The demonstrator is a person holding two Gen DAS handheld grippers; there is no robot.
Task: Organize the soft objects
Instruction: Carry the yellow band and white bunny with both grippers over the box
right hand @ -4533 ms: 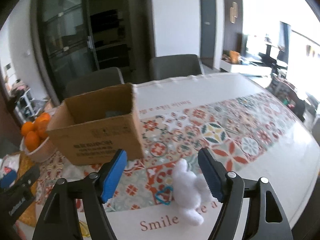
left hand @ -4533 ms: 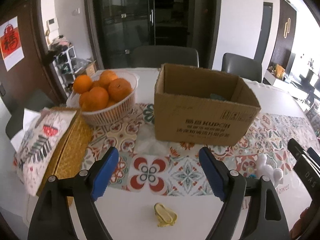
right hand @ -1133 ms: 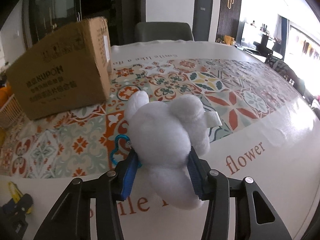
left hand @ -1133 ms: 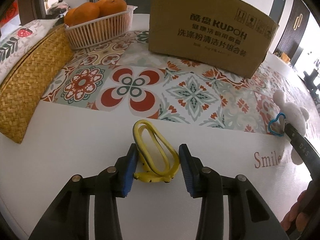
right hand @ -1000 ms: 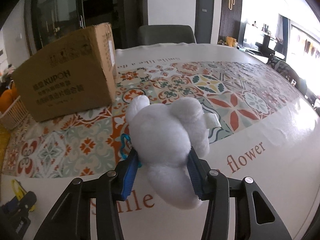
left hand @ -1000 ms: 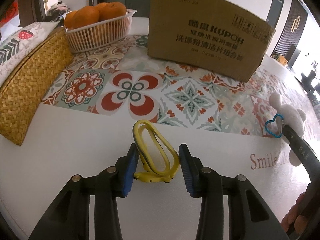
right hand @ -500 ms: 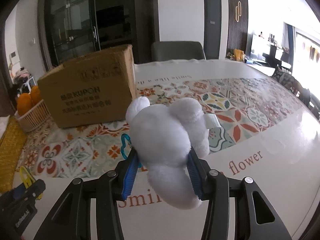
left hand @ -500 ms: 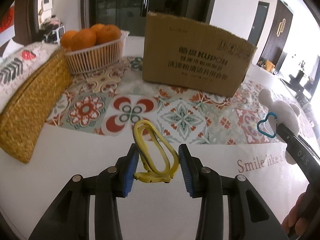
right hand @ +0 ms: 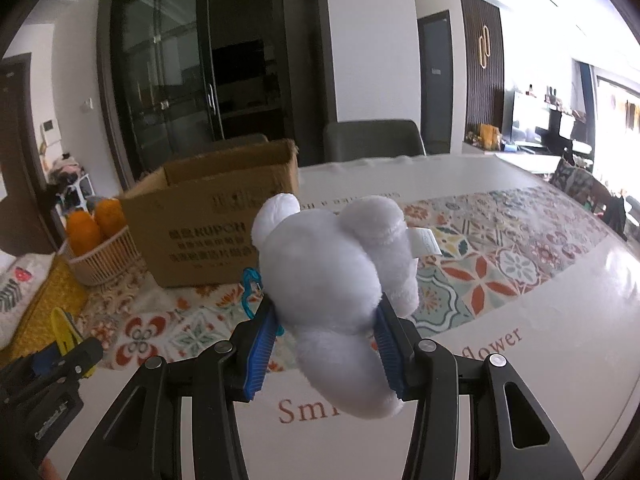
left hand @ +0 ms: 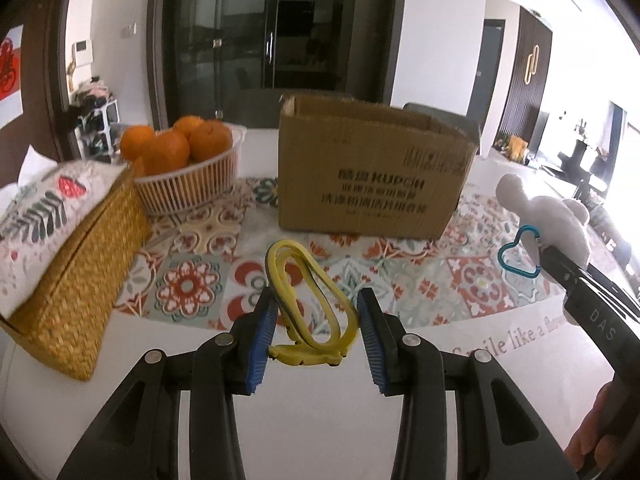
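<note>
Grippers both clamp soft things above the table — left gripper (left hand: 316, 338) a yellow loop (left hand: 308, 292), right gripper (right hand: 326, 344) a white plush (right hand: 336, 280) (blue clip attached).

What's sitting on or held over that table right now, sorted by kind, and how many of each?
Plush toys: 1, white plush toy, in right gripper
Yellow rubbery loop toys: 1, in left gripper
Cardboard boxes: 1
Fruit baskets: 1
Woven tissue boxes: 1
Total: 5
</note>
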